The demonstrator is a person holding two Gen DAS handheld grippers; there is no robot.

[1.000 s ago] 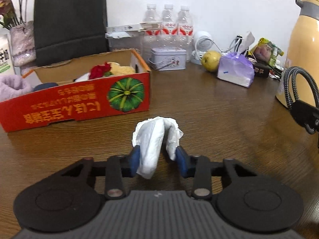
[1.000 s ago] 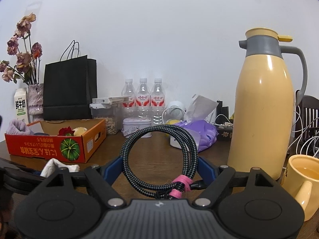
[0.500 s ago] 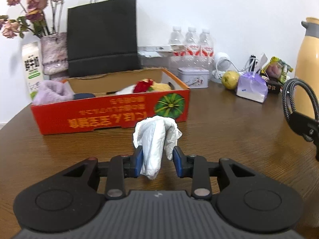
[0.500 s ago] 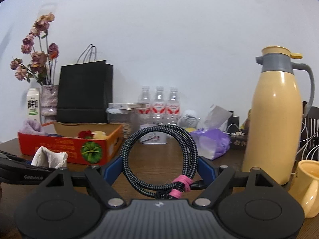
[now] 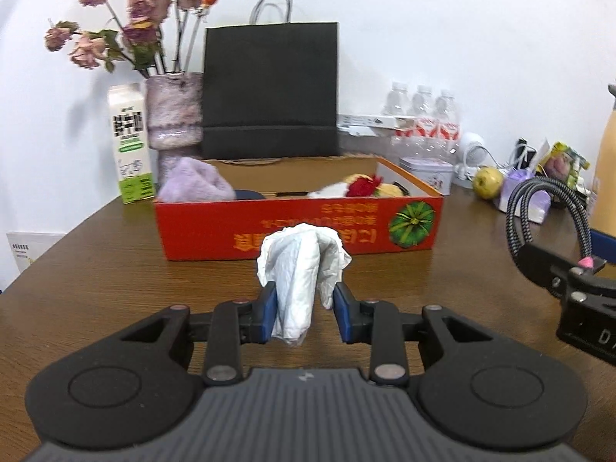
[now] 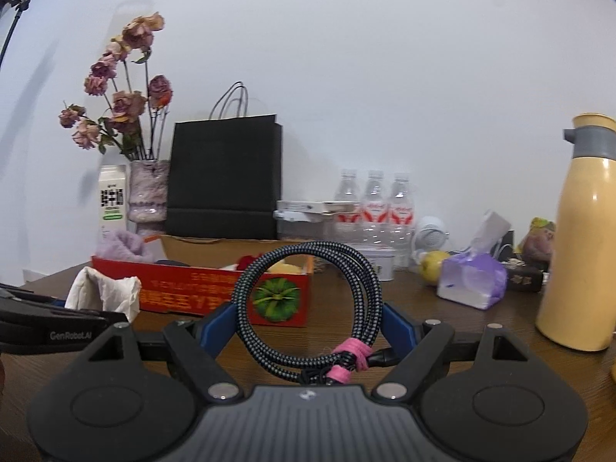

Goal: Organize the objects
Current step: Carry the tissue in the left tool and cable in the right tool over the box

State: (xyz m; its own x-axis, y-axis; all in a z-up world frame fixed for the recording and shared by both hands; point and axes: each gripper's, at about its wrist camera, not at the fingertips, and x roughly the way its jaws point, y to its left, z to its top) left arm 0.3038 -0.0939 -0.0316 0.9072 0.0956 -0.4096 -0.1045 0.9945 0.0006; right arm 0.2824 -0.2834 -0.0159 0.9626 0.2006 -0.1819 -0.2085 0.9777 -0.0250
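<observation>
**A:** What has the left gripper (image 5: 305, 310) got?

**B:** A crumpled white tissue (image 5: 302, 269). The blue fingers (image 5: 268, 310) sit narrowly apart and pinch its lower part, so the wad sticks up above them and hangs clear of the tabletop (image 5: 96, 269).

**A:** And the right gripper (image 6: 308, 327)?

**B:** Its fingers (image 6: 400, 325) stand wide, braced against both sides of a coiled braided cable (image 6: 308, 308) bound with a pink tie (image 6: 348, 358). The coil stands upright between them.

**A:** Where is the box?

**B:** The red cardboard box (image 5: 300, 227) with the green pumpkin print lies toward the back of the tabletop, just beyond the tissue. A lilac cloth (image 5: 196, 184) fills its left end, and a red flower (image 5: 362, 186) lies near its right end.

**A:** Behind it?

**B:** A black paper bag (image 5: 271, 88) along the back edge against the wall, a vase of dried roses (image 5: 175, 111) and a milk carton (image 5: 129, 142) toward the back left corner. Water bottles (image 5: 423, 115), a yellow fruit (image 5: 487, 181) and a yellow thermos (image 6: 585, 238) stand to the right.
</observation>
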